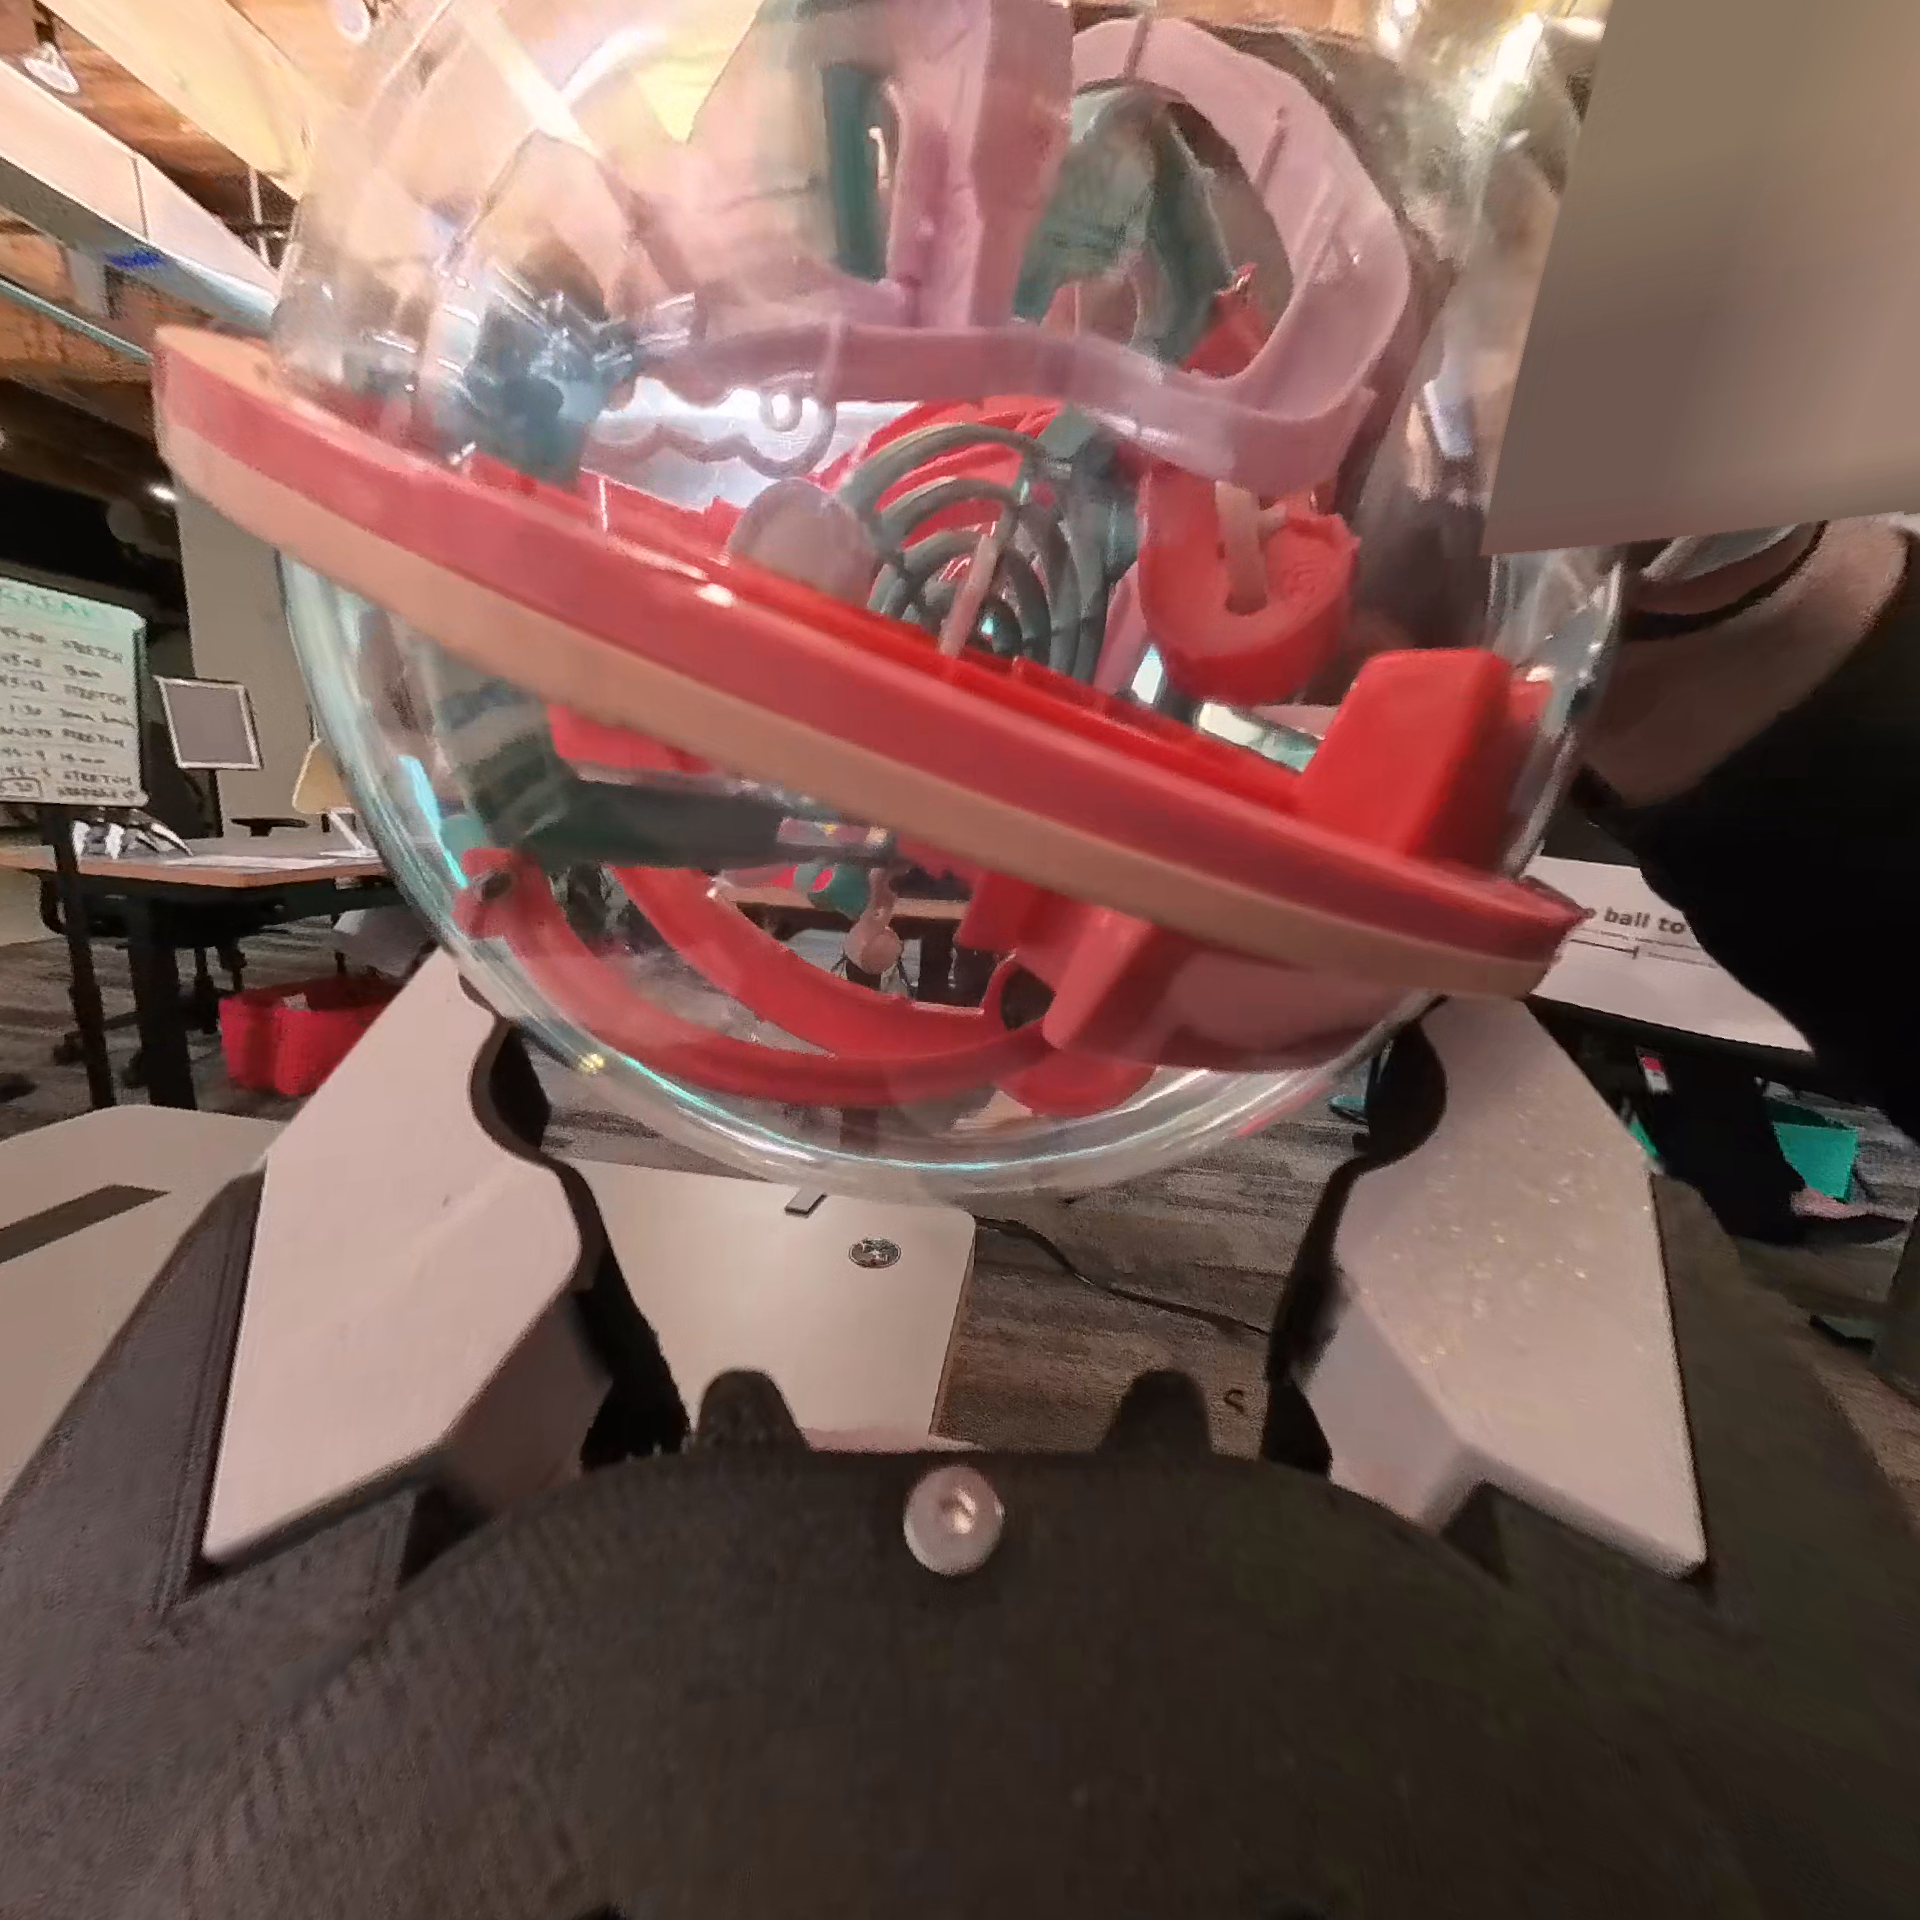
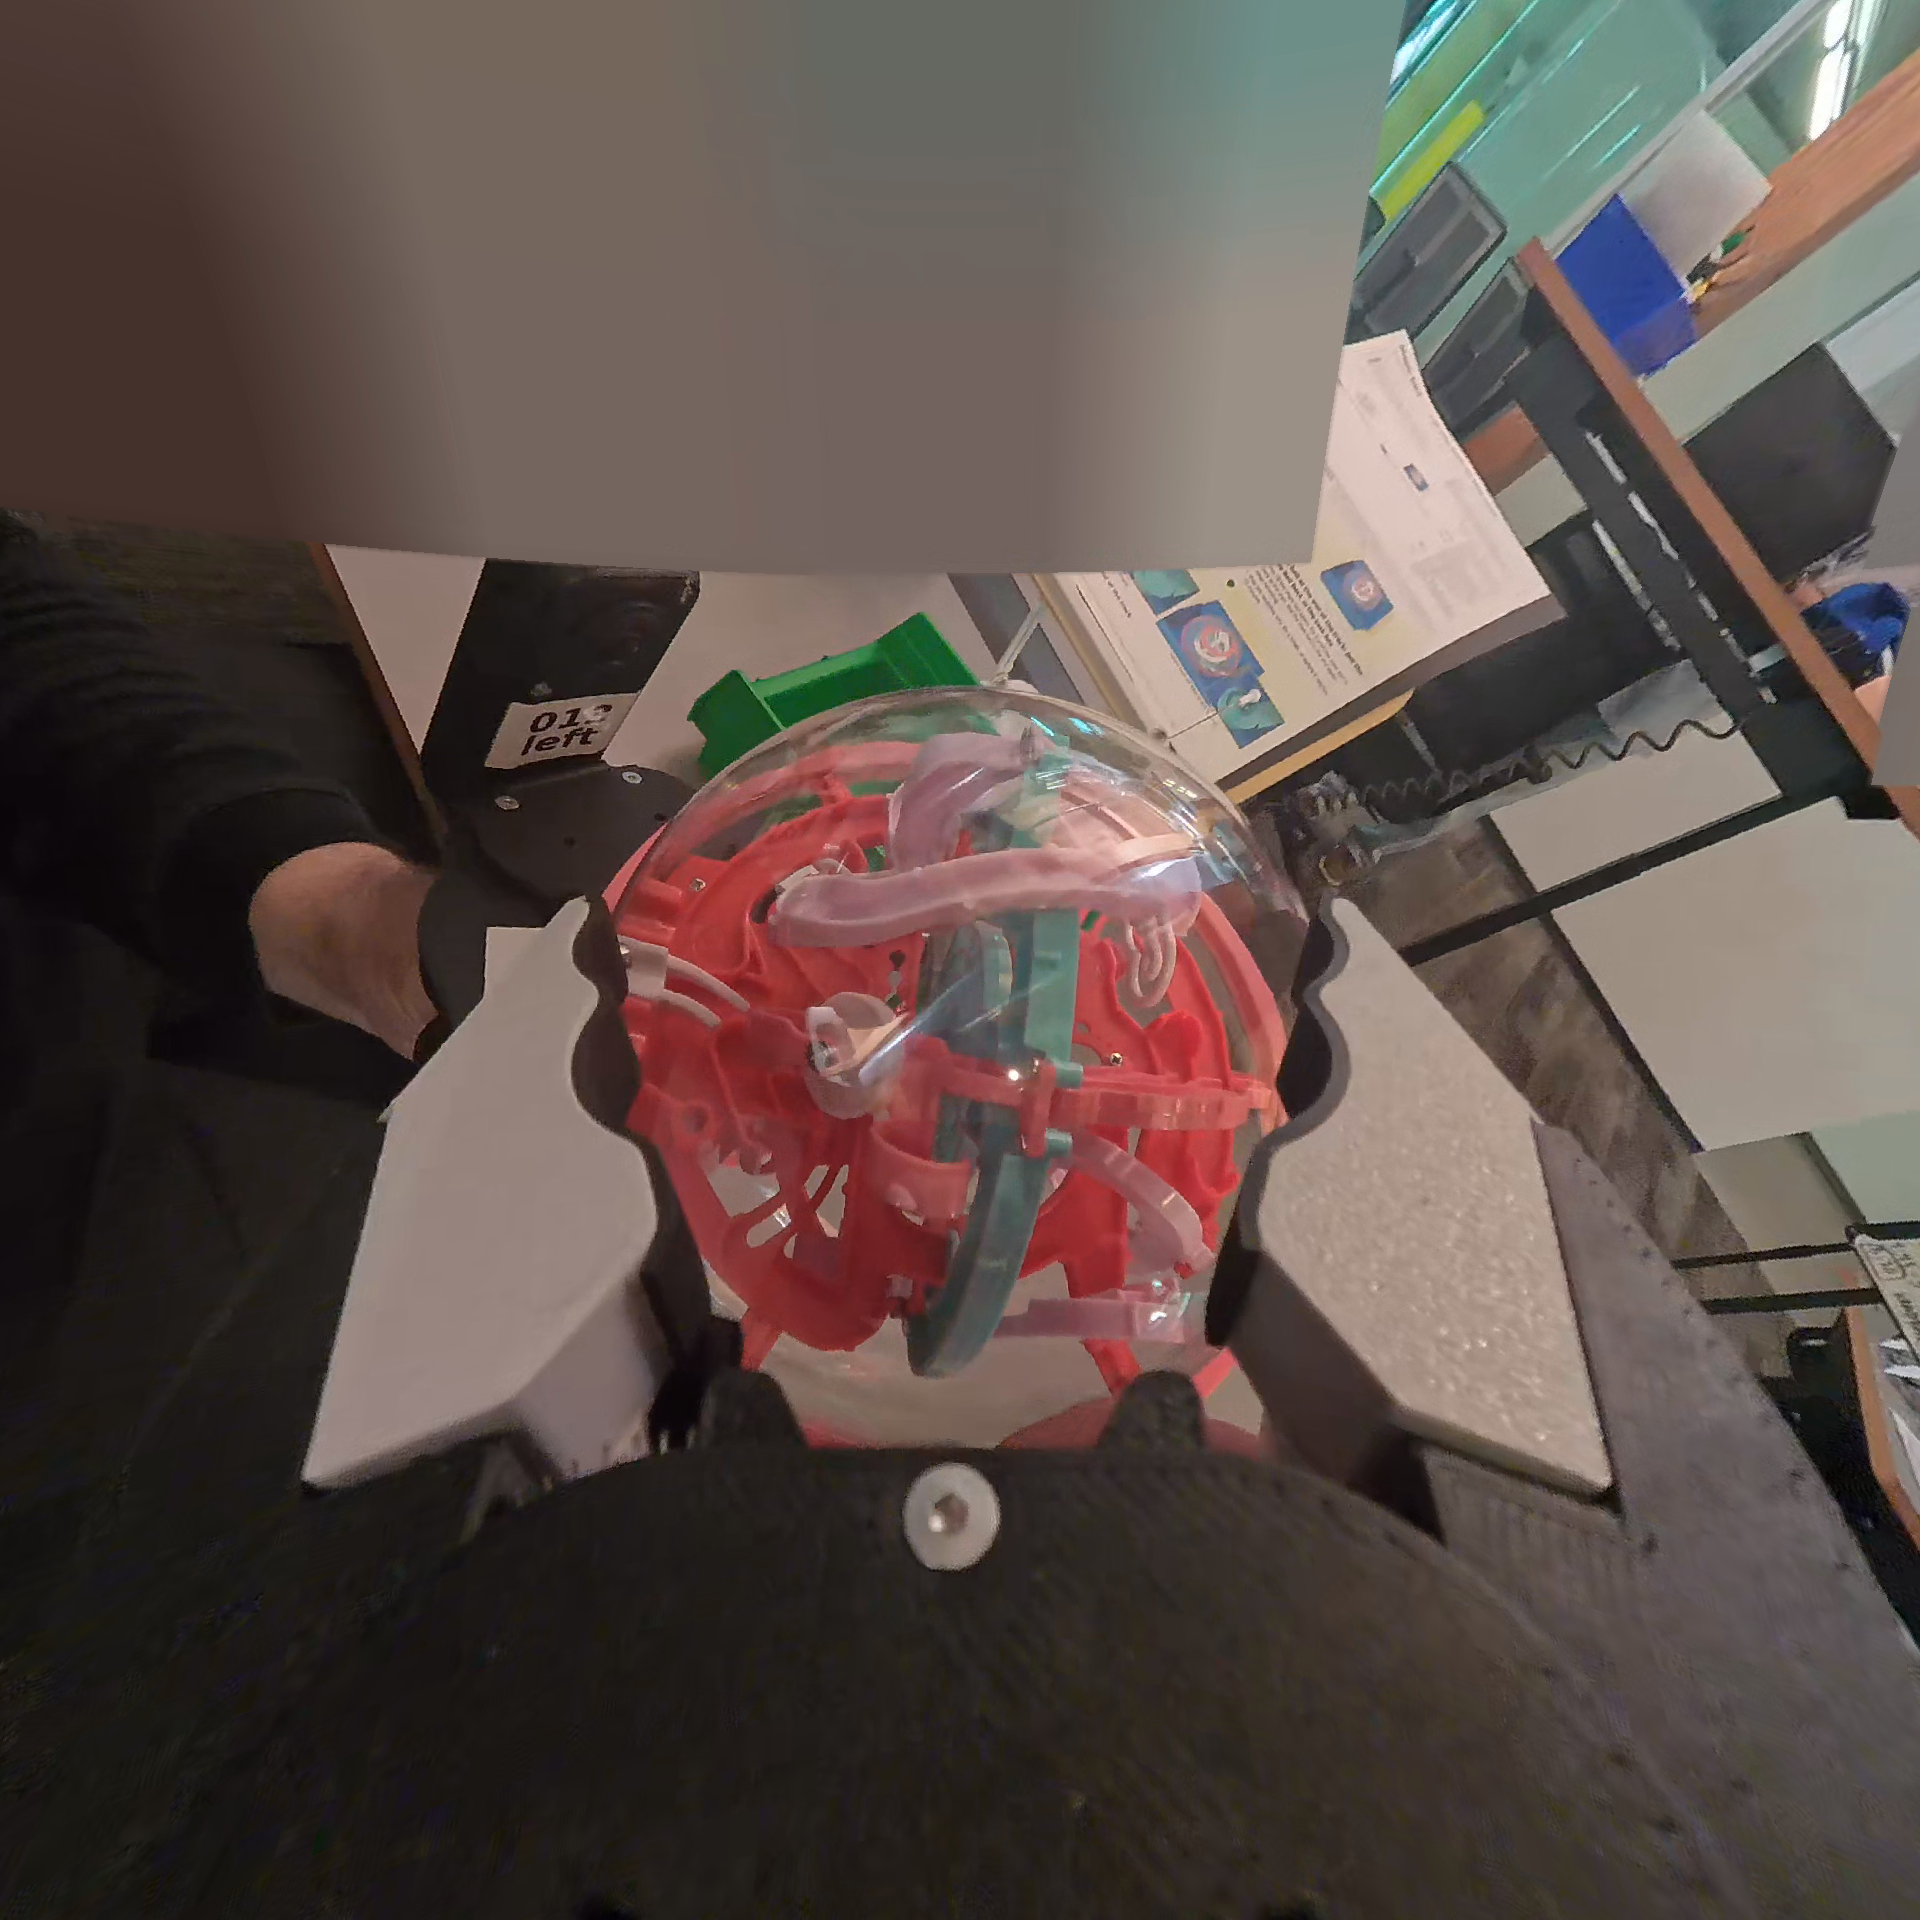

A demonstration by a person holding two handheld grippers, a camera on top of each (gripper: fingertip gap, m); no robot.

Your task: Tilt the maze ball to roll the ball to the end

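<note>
The maze ball (image 1: 935, 623) is a clear sphere with red, pink and teal tracks inside and a red and tan rim band, tilted down to the right. It is held in the air. My left gripper (image 1: 961, 1049) has its fingertips (image 1: 488, 1049) against the sphere's lower sides. My right gripper (image 2: 951, 997) is shut on the same maze ball (image 2: 935, 1039), its black pads (image 2: 608, 1039) pressed on both flanks. A small metallic ball (image 1: 494, 883) sits on a red track near the sphere's left wall. The left gripper's black body (image 2: 540, 831) shows behind the sphere in the right wrist view, its fingers hidden.
A green bin (image 2: 831, 675) and a printed sheet (image 2: 1403, 582) lie on the white table behind. A hand (image 2: 332, 935) and dark sleeve (image 1: 1766, 779) are close. Desks, a whiteboard (image 1: 73, 707) and a red crate (image 1: 291, 1029) stand farther off. Across from one pair of fingers to the other is roughly 9 centimeters.
</note>
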